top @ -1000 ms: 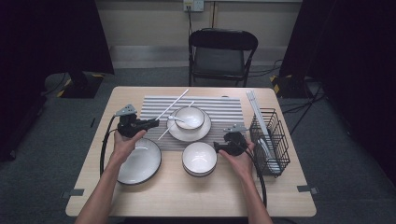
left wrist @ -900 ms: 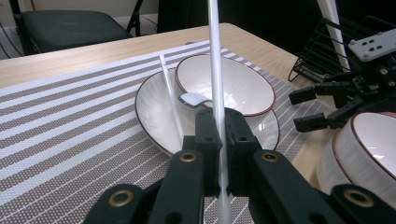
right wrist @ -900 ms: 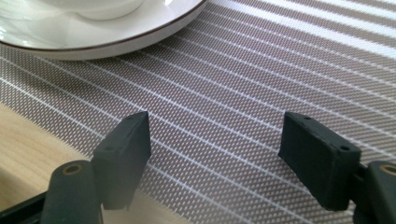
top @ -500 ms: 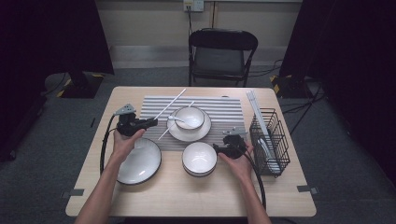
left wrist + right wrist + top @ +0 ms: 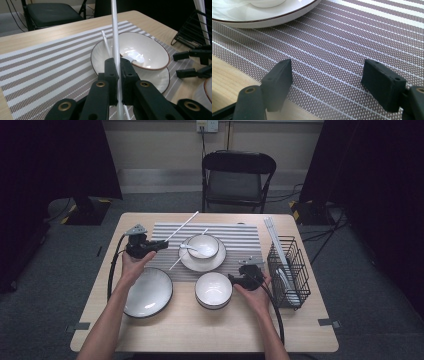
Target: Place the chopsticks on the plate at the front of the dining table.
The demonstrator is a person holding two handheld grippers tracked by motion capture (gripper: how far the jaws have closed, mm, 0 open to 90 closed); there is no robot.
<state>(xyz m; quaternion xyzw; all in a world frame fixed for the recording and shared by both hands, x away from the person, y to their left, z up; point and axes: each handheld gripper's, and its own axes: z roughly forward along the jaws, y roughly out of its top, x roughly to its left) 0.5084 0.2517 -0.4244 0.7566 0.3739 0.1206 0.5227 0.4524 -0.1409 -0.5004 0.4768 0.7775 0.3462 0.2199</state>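
My left gripper [image 5: 162,244] [image 5: 117,65] is shut on a long white chopstick [image 5: 182,224] [image 5: 114,30], which sticks out past the jaws over the striped placemat [image 5: 240,234]. A second chopstick [image 5: 176,261] [image 5: 106,43] leans on the rim of the saucer plate [image 5: 202,263]. On that plate sits a white bowl [image 5: 204,244] [image 5: 145,50] with a spoon [image 5: 187,248] in it. My right gripper [image 5: 234,280] [image 5: 327,75] stands open just above the placemat [image 5: 352,35], near the plate's rim [image 5: 262,15], with nothing between its fingers.
An empty white bowl [image 5: 213,290] and a large dark-rimmed plate [image 5: 148,292] sit near the front of the table. A black wire rack [image 5: 289,270] [image 5: 197,27] holding white items stands at the right edge. A folding chair [image 5: 237,175] is behind the table.
My left gripper has edged slightly away from the person with the chopstick still clamped in it. The right gripper has stayed where it was.
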